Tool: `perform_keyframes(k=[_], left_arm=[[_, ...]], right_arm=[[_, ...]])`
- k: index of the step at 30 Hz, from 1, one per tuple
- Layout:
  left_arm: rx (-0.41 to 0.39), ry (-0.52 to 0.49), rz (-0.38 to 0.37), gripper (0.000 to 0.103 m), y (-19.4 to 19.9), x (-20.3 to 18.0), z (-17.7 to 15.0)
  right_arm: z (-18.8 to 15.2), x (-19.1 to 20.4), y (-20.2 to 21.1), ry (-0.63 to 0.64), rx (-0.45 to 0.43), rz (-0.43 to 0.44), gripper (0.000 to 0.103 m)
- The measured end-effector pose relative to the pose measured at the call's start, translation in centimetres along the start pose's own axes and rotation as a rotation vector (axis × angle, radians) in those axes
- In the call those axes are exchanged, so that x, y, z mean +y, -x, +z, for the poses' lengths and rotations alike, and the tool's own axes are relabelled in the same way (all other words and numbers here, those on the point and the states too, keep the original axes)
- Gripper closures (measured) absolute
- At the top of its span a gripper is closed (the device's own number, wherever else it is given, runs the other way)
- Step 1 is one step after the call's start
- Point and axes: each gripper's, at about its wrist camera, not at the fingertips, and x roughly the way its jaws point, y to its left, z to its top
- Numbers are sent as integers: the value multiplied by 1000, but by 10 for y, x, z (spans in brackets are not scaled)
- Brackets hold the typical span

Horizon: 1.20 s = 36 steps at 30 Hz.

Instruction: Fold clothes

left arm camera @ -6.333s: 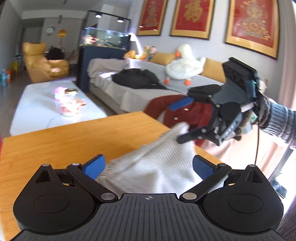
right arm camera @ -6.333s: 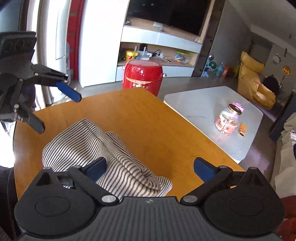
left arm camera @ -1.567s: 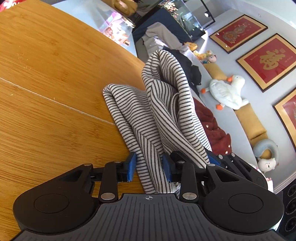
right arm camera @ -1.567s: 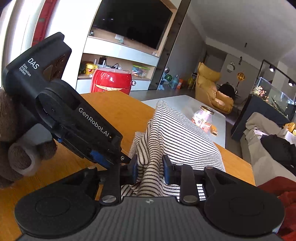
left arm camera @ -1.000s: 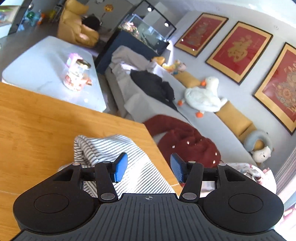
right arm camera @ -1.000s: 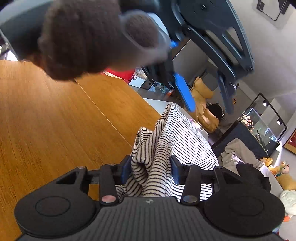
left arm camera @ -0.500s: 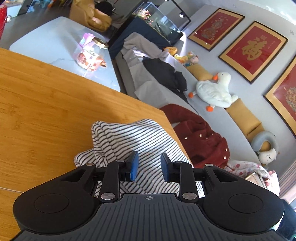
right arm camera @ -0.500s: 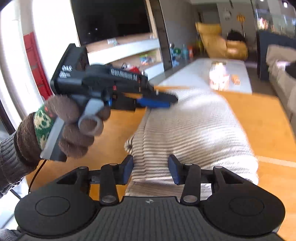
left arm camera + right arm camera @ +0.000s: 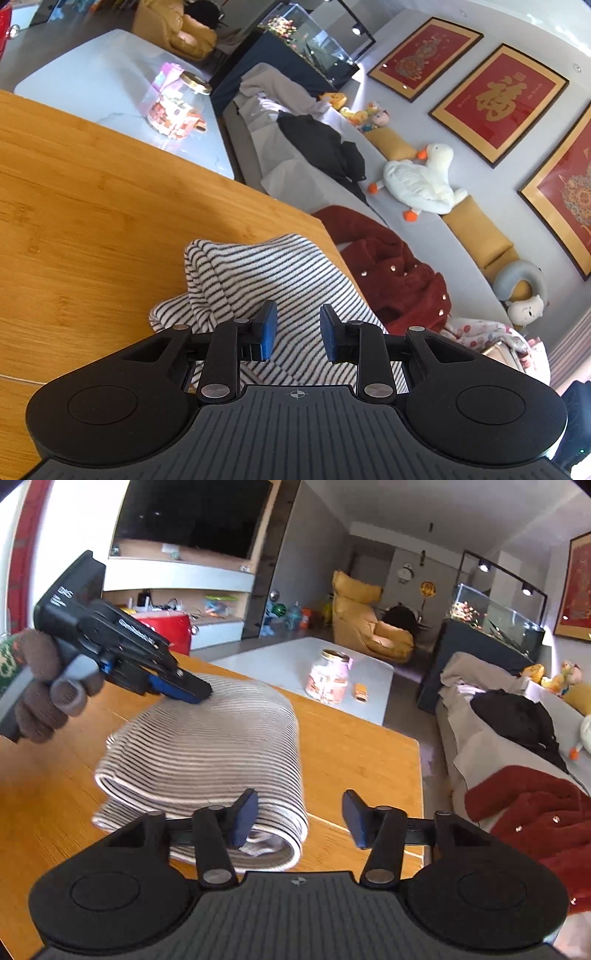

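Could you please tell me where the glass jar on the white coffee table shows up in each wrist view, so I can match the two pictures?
Left wrist view: the glass jar sits upper left, on the white coffee table, beyond the wooden table's far edge.
Right wrist view: the jar is just above centre, past the striped garment.
Shared landmark: the fish tank, behind the jar in both.

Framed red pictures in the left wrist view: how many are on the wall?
3. One framed picture hangs highest and farthest left, the middle one is right of it, and the third is cut by the right edge; more may be hidden.
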Motion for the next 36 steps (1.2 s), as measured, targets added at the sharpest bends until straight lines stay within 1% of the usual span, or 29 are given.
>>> perform_keyframes(k=[1, 3, 5, 8, 9, 10, 11, 13, 14, 17, 18, 19, 21, 22, 24, 25, 27, 28, 29, 30, 32, 34, 36], left_arm=[[0, -1, -1, 74, 0, 0, 0], [1, -8, -1, 74, 0, 0, 0], [2, -9, 1, 74, -1, 0, 0], [3, -8, 8, 74, -2, -1, 1], [3, -8, 10, 74, -2, -1, 1], [4, -10, 13, 74, -2, -1, 1], [4, -12, 18, 74, -2, -2, 1], [4, -16, 24, 74, -1, -2, 1], [5, -18, 26, 74, -1, -2, 1], [1, -19, 22, 74, -1, -2, 0], [-1, -19, 20, 74, -1, -2, 0], [-5, -23, 21, 74, -1, -2, -2], [-10, -38, 25, 74, 0, -4, -3], [-12, -47, 28, 74, 0, -5, -4], [-17, -63, 32, 74, 0, -7, -5], [-19, -71, 35, 74, 1, -8, -6], [-24, -87, 40, 74, 1, -10, -7], [-26, -95, 42, 74, 2, -11, -8], [-28, -103, 44, 74, 2, -12, -8], [-30, -111, 47, 74, 2, -12, -9], [-32, -122, 49, 74, 4, -13, -10], [-32, -130, 47, 74, 5, -13, -11], [-33, -144, 45, 74, 7, -13, -12]], right_arm=[[-3, -2, -1, 2, 8, -9, 75], [-10, 2, -2, 63, 4, -55, 75], [-16, 12, -7, 150, -25, -89, 75], [-15, 27, -17, 234, -87, -79, 76], [-11, 30, -20, 244, -109, -78, 79], [-7, 31, -21, 235, -126, -64, 94], [-3, 29, -17, 204, -137, -42, 99], [4, 22, -6, 134, -156, -4, 99], [5, 20, -2, 104, -150, 16, 99], [-7, 19, 4, 30, -83, 82, 100], [-16, 23, 5, 24, -51, 105, 100], [-25, 28, 6, 40, -23, 122, 103], [-34, 33, 12, 65, 11, 173, 103], [-33, 30, 17, 53, 10, 203, 103], [-21, 17, 28, -6, -21, 269, 102], [-11, 8, 33, -45, -43, 300, 99], [14, -12, 35, -130, -80, 344, 76], [28, -22, 33, -177, -93, 366, 43], [41, -31, 27, -222, -102, 391, 29], [54, -40, 17, -263, -97, 430, 29], [75, -55, -13, -338, -49, 495, 29], [90, -67, -51, -400, 22, 524, 29], [100, -73, -93, -427, 100, 515, 27]])
